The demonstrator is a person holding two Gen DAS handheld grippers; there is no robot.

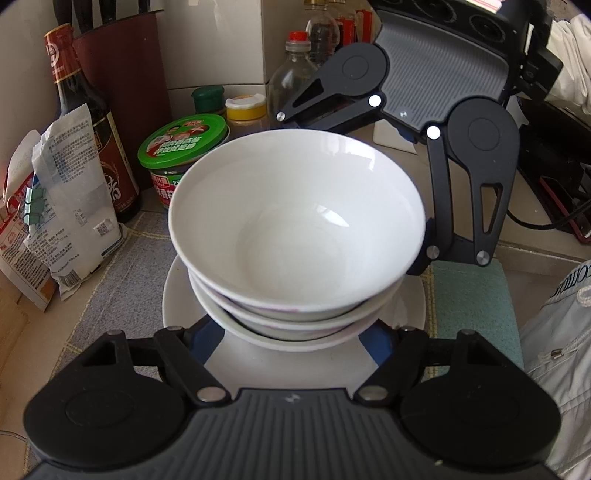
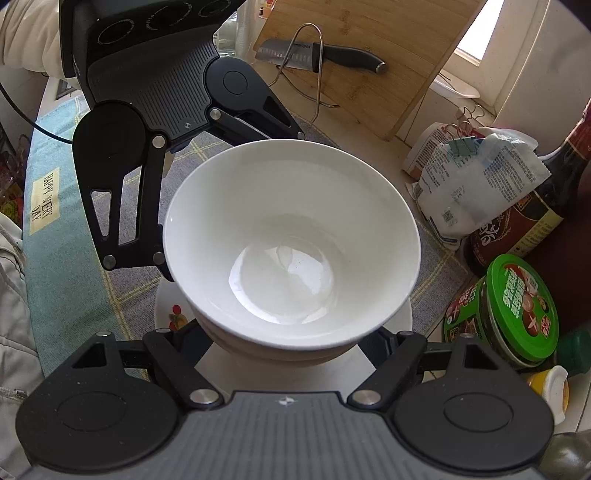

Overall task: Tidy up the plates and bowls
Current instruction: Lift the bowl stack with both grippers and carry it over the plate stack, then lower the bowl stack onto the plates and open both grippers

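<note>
bg: white tiled wall (image 1: 236, 44) | counter w/ grey cloth (image 2: 436, 266) | daylit window (image 2: 476, 33)

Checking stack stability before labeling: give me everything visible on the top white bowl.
The top white bowl is glossy, ceramic-looking, round and deep, with a plain rim and an empty, clean-looking inside that shows window glare. It sits upright, nested in a lower bowl whose edge shows a faint purple line, all stacked on a white plate over a checked cloth. The left gripper and right gripper flank the stack from opposite sides; their fingertips are hidden under it, so contact with this bowl cannot be told.
</note>
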